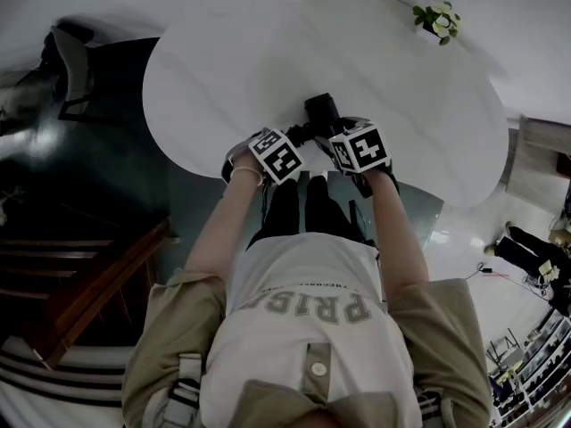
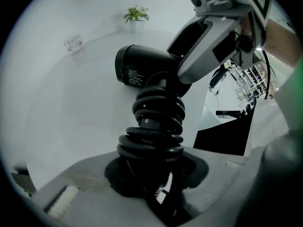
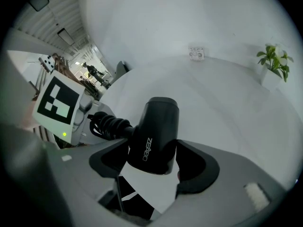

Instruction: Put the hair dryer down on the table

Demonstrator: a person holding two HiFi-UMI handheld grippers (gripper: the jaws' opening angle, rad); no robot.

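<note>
Person's pale top and khaki jacket (image 1: pixel 303 328) fill the lens-near part of the head view, with both forearms reaching to the near edge of the white round table (image 1: pixel 223 69).

Black hair dryer (image 3: pixel 154 131) is at that near edge, between the two tools. It's over the tabletop, but I can't tell if it's resting on it or just above it.

Left gripper (image 2: pixel 154 183): jaws clamped on the dryer's handle, over the black coiled cord (image 2: pixel 156 122) wound round it.

Right gripper (image 3: pixel 154 160): jaws wide, with the fat black barrel filling the gap. Pads look to be in contact on both sides, so I read it as a grip.

Key relation:
- The barrel's long axis points away from the person toward the table centre.
- The handle branches off sideways to the left gripper.
- The handle end sits closest to the table edge, and bare tabletop shows under the barrel.
- Both hands are equally on it.

Likely need: set it straight down and keep the handle inboard of the edge before either grip opens.

Small green potted plant (image 1: pixel 437 20) is at the far side of the table, well apart.
</note>
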